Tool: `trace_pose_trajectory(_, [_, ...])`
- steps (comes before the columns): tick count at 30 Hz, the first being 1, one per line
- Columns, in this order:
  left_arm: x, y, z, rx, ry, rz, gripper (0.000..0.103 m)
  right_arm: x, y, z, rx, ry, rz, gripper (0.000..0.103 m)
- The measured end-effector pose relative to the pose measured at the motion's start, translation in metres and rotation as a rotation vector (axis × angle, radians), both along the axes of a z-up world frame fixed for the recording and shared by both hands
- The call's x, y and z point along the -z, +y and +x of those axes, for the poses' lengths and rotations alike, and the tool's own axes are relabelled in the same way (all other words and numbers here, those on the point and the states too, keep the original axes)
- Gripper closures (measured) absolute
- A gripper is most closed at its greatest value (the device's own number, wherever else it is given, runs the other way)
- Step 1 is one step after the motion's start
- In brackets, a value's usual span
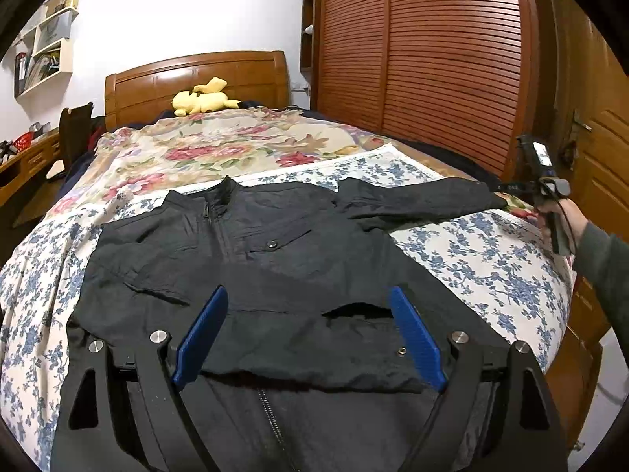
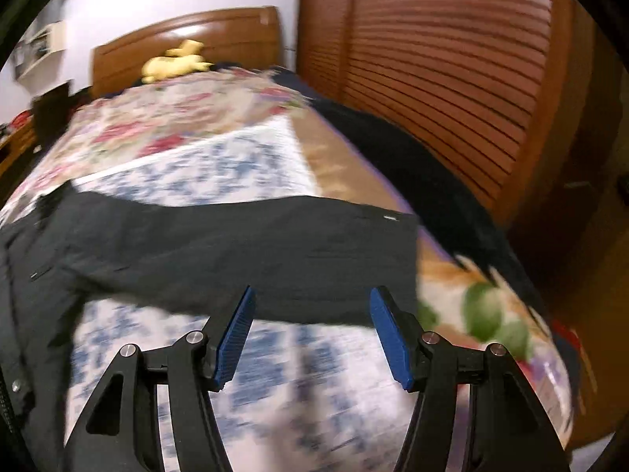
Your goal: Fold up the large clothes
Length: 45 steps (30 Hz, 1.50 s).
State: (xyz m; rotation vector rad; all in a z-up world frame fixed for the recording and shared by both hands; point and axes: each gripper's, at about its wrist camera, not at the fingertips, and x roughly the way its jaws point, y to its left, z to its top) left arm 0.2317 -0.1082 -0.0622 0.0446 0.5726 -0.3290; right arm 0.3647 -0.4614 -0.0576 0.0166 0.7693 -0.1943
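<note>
While the black jacket [image 1: 275, 259] is lying front-up on the floral bedspread [image 1: 471, 259], both tools are hovering wide, holding nothing: left gripper [image 1: 308, 334] over the folded hem, right gripper [image 2: 312, 330] facing the outstretched sleeve [image 2: 275, 251], probably for folding inward. Only the left view is showing collar [image 1: 222, 192] and hand [image 1: 558, 216].

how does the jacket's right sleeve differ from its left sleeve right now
The right sleeve lies stretched straight out across the blue-flowered sheet; the left sleeve is folded across the jacket's front. The right sleeve's cuff reaches the bed's edge; the left sleeve's lies on the body. Both are dark, wrinkled fabric.
</note>
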Motion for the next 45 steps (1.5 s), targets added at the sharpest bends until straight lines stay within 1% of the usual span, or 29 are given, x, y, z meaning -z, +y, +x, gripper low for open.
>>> trace_pose_trajectory(6, [-0.001,-0.003,-0.002,0.015,-0.002,0.002,0.017,0.009,-0.033,0.028,0.091,0.066,0.081,0.04])
trace_pose_trajectory(11, [0.0,-0.005,-0.001,0.019,0.002,0.004,0.017,0.02,-0.042,0.042,0.101,0.108,0.152,0.041])
trace_pose_trajectory(12, [0.0,-0.005,-0.001,0.019,0.004,0.004,0.017,0.021,-0.044,0.047,0.092,0.112,0.161,0.044])
trace_pose_trajectory(13, [0.001,-0.005,-0.001,0.018,0.006,0.005,0.017,0.023,-0.042,0.051,0.073,0.115,0.16,0.052])
trace_pose_trajectory(14, [0.001,-0.004,-0.001,0.017,0.008,0.006,0.017,0.023,-0.037,0.054,0.057,0.119,0.142,0.061])
trace_pose_trajectory(15, [0.002,-0.004,-0.001,0.016,0.009,0.007,0.017,0.023,-0.035,0.059,0.04,0.122,0.13,0.073])
trace_pose_trajectory(16, [0.002,-0.004,-0.001,0.015,0.01,0.01,0.017,0.023,-0.033,0.062,0.025,0.121,0.116,0.079])
trace_pose_trajectory(17, [0.003,-0.004,-0.001,0.013,0.011,0.013,0.017,0.02,-0.028,0.063,0.032,0.11,0.072,0.093])
trace_pose_trajectory(18, [0.003,-0.004,-0.002,0.01,0.012,0.015,0.017,0.015,-0.026,0.062,0.035,0.089,0.051,0.095])
trace_pose_trajectory(21, [0.004,-0.003,-0.004,0.004,0.013,0.021,0.017,-0.006,-0.016,0.056,0.01,0.001,0.038,0.099])
trace_pose_trajectory(25, [0.003,-0.001,-0.009,-0.012,0.018,0.025,0.017,-0.04,0.006,0.039,-0.066,-0.089,0.015,0.1])
trace_pose_trajectory(30, [-0.003,-0.005,-0.018,-0.019,0.007,0.066,0.017,-0.079,0.037,0.012,-0.163,-0.158,-0.008,0.1])
trace_pose_trajectory(31, [-0.003,-0.004,-0.02,-0.02,0.007,0.067,0.017,-0.084,0.043,0.0,-0.182,-0.172,-0.013,0.1])
trace_pose_trajectory(33, [-0.004,-0.004,-0.025,-0.041,-0.001,0.08,0.017,-0.096,0.054,-0.013,-0.222,-0.202,-0.015,0.1])
trace_pose_trajectory(35, [-0.003,-0.005,-0.031,-0.047,-0.007,0.086,0.017,-0.104,0.065,-0.023,-0.252,-0.227,-0.014,0.1])
trace_pose_trajectory(39, [0.001,-0.005,-0.042,-0.027,0.007,0.067,0.017,-0.119,0.091,-0.047,-0.304,-0.265,-0.015,0.1])
trace_pose_trajectory(44, [0.004,-0.001,-0.049,-0.018,0.025,0.066,0.017,-0.127,0.113,-0.075,-0.372,-0.292,-0.019,0.1])
trace_pose_trajectory(45, [0.004,0.001,-0.051,-0.017,0.027,0.064,0.017,-0.125,0.116,-0.074,-0.381,-0.294,-0.027,0.1])
